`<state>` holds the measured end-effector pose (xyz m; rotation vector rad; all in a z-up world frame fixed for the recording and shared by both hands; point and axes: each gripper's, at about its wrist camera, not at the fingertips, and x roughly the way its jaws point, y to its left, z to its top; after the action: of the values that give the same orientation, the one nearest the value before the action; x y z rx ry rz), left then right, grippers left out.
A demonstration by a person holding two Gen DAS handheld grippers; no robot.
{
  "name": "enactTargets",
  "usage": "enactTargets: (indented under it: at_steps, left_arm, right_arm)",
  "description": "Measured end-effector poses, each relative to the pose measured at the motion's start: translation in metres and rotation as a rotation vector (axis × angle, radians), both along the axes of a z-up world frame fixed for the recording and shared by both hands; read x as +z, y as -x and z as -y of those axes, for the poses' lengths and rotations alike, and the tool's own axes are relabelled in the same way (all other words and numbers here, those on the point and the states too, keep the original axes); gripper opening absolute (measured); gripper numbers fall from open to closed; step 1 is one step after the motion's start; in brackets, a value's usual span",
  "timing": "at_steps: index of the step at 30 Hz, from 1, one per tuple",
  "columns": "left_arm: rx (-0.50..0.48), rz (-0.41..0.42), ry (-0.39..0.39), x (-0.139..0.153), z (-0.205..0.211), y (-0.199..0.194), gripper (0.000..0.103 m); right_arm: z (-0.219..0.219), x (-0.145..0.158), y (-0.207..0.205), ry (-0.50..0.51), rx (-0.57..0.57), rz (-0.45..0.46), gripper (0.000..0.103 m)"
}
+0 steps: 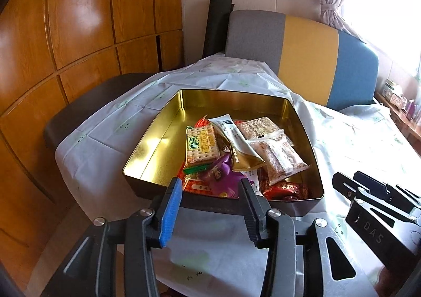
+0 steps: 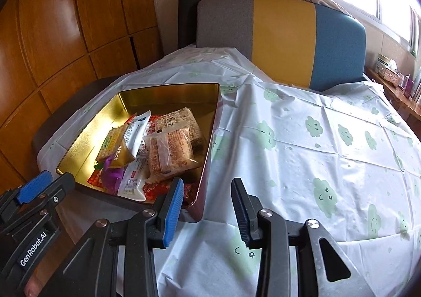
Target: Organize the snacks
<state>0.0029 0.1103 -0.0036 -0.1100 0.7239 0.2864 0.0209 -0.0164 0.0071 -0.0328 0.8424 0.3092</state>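
The table [image 2: 302,139], covered by a white cloth with green cloud prints, carries an open gold-lined tin [image 1: 168,118] near its left edge. The snacks are piled in the tin's near half: a cracker pack [image 1: 201,144], a white-and-gold sachet [image 1: 234,142], clear-wrapped grain bars [image 1: 284,155]. The left gripper [image 1: 210,186] sits at the tin's near wall, jaws moderately apart, empty. The right gripper [image 2: 208,186] sits beside the tin's near right corner, jaws narrower, empty.

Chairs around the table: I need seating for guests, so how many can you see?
2. A grey, yellow and blue striped chair stands at the table's far edge; a dark chair sits at its left side. Others may be out of view.
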Motion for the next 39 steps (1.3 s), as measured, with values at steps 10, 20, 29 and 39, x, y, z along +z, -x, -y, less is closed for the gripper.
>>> enactTargets:
  at_steps: [10,20,29,39]
  left_arm:
    - [0.008,-0.007,-0.001,-0.003,-0.003,-0.002,0.045]
    - [0.009,-0.002,-0.002,-0.003,-0.004,-0.002,0.048]
    - [0.007,-0.006,0.018,-0.002,-0.006,-0.001,0.048]
    - [0.007,0.006,0.036,-0.001,-0.006,-0.002,0.048]
  right_arm:
    - [-0.007,-0.002,0.002,0.013,0.018,0.008,0.038]
    - [-0.011,-0.004,0.002,0.023,0.025,0.009,0.038]
    - [-0.010,-0.004,0.003,0.023,0.026,0.010,0.038]
    - [-0.010,-0.008,0.001,0.026,0.029,0.004,0.038]
